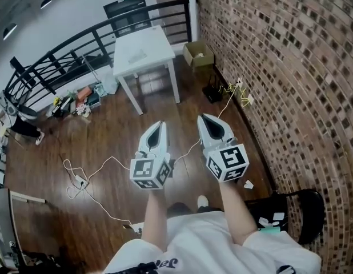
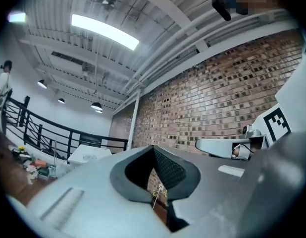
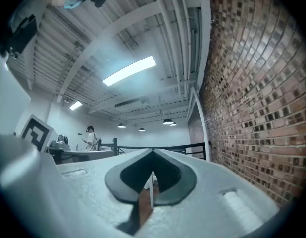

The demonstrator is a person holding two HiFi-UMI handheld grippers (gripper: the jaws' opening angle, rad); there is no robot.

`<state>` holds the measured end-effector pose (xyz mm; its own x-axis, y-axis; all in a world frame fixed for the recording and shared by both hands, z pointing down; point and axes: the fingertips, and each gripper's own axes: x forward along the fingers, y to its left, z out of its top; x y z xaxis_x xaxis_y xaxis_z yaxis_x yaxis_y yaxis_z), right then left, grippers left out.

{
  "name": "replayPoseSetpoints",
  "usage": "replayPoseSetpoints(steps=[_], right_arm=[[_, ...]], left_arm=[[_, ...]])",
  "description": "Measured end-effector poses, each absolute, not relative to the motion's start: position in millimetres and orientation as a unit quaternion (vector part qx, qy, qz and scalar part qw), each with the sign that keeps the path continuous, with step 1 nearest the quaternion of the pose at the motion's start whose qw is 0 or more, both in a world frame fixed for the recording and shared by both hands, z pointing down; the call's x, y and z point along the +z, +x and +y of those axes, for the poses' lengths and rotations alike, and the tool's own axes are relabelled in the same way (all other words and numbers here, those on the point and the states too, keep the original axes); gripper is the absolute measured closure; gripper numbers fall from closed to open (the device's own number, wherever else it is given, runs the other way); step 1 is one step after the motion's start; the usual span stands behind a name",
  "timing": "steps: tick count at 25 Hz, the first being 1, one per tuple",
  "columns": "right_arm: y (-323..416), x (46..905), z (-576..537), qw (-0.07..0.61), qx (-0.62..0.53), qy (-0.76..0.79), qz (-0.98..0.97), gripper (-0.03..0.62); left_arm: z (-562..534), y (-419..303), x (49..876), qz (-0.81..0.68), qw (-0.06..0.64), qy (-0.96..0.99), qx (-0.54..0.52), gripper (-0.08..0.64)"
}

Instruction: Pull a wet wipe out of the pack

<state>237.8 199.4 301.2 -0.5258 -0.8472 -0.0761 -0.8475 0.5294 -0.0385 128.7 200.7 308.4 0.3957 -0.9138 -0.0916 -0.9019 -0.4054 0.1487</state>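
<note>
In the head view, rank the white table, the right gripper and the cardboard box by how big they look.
Largest: the white table.
Next: the right gripper, though it is much nearer the camera, which inflates it.
Smallest: the cardboard box, beside the table by the brick wall.

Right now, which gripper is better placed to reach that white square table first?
Left, marginally: the white square table stands ahead on the side of the left gripper; the right gripper is nearer the brick wall. Both are shut and empty.
</note>
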Motion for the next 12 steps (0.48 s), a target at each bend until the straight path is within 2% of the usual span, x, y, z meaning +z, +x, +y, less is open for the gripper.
replayPoseSetpoints(steps=[3, 8, 12], right_arm=[[217.3, 331.3, 169.1, 0.002, -0.001, -0.457, 0.889, 0.603], [182.8, 349.4, 100.6, -0.013, -0.023, -0.433, 0.901, 0.603], [127.5, 347.4, 46.7, -0.016, 0.061, -0.351, 0.934, 0.603]], left_arm=[[166.3, 127.1, 330.0, -0.556, 0.053, 0.827, -0.064, 0.546], [102.1, 99.0, 337.0, -0.572, 0.054, 0.815, -0.072, 0.546], [27.1, 63.7, 352.1, -0.582, 0.061, 0.807, -0.083, 0.546]])
